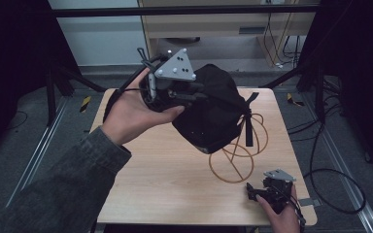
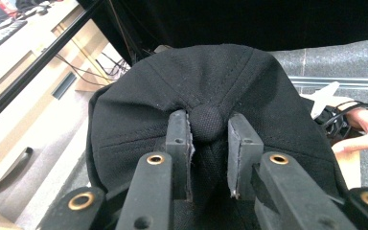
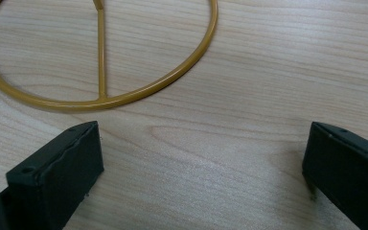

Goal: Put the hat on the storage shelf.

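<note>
Above table, left hand (image 1: 131, 114) raised

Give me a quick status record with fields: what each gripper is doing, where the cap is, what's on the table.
left gripper: shut on the black cap, fingers pinching the fabric on both sides of the top button
black cap: held up above the table, strap hanging down
right gripper: open, nothing between its fingers, low over the table's near right corner
wire stand: yellow wire hoops, on the table below and right of the cap
table: light wood
</note>
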Demonstrator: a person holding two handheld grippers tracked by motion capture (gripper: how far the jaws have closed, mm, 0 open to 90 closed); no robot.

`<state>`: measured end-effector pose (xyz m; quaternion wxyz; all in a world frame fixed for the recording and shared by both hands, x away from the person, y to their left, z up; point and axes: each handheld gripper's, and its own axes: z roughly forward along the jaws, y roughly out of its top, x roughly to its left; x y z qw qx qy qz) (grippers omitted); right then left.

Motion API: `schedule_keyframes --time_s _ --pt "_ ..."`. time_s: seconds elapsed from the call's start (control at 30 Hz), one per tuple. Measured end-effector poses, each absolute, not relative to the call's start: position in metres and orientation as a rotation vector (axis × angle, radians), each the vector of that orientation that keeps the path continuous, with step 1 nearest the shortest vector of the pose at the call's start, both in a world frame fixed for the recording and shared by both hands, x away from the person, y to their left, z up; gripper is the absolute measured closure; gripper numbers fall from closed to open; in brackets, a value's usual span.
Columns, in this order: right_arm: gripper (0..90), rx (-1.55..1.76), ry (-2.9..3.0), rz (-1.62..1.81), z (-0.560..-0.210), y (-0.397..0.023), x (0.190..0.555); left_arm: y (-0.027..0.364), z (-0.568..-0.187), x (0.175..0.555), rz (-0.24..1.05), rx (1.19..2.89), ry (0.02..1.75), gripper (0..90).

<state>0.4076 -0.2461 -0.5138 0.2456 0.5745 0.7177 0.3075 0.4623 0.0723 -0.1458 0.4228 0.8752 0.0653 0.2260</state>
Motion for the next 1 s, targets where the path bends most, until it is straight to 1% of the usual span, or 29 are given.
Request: schedule_keyframes --time_s 0.37,0.63,1.0 --pt "0.3 1.565 1.961 0.842 -0.514 -0.246 0.408 0.052 -0.151 0.461 0.556 2.185 0.138 73.9" --pt "0.3 1.566 1.960 0.842 -0.514 -0.246 0.408 0.037 -0.148 0.463 0.586 2.171 0.130 73.9" --pt "0.3 1.567 1.960 0.842 -0.514 -0.246 0.408 0.015 -0.155 0.465 0.561 2.166 0.128 73.9"
